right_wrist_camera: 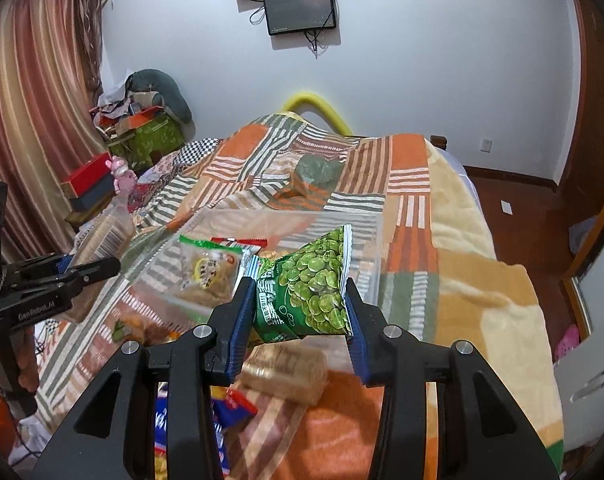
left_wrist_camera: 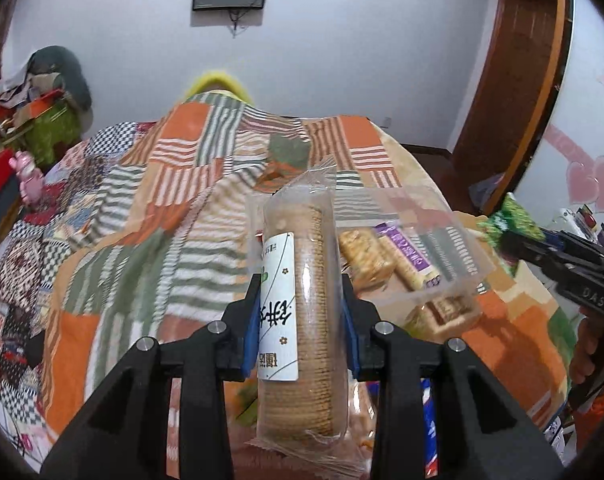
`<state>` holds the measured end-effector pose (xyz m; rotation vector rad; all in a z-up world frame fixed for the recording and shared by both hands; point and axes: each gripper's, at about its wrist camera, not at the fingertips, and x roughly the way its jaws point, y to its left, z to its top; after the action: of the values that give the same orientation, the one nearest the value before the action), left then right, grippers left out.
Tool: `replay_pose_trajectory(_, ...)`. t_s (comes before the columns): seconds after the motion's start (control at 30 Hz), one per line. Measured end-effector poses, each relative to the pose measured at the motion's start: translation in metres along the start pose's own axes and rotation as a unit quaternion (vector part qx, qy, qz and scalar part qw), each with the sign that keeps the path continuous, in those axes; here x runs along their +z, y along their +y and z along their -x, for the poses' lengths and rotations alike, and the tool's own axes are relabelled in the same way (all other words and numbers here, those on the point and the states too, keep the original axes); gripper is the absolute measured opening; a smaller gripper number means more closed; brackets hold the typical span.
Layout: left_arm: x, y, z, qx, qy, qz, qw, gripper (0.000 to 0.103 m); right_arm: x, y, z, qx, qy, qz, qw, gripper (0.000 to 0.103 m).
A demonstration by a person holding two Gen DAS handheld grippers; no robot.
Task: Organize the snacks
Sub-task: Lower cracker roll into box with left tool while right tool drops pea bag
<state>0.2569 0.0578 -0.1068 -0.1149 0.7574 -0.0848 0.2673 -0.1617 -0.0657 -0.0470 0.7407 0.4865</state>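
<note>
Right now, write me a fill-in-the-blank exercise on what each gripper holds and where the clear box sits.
1. The left gripper is shut on a tube of round ____.
2. The right gripper holds a green pea packet coloured ____.
3. The clear plastic box rests on a patchwork ____.

Missing words: biscuits; green; blanket

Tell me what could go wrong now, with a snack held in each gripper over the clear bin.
The left gripper pinches the biscuit sleeve mid-length, so the brittle stack might crack or tip. The right gripper already crumples the green pea bag; it might slip or burst. The clear bin sits on a soft blanket and could shift.
</note>
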Motion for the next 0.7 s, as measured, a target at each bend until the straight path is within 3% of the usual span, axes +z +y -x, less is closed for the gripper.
replay_pose_trajectory(0.2,0.012,-0.005,-0.028,-0.015,0.011,0.009,0.9998,0.034,0.006,0.0,-0.031,-0.004,0.024,0.005,1.0,0.039)
replay_pose_trajectory(0.7,0.02,0.015,-0.081,0.022,0.03,0.024,0.999,0.035,-0.004,0.004,-0.079,-0.003,0.094,0.036,0.995,0.039)
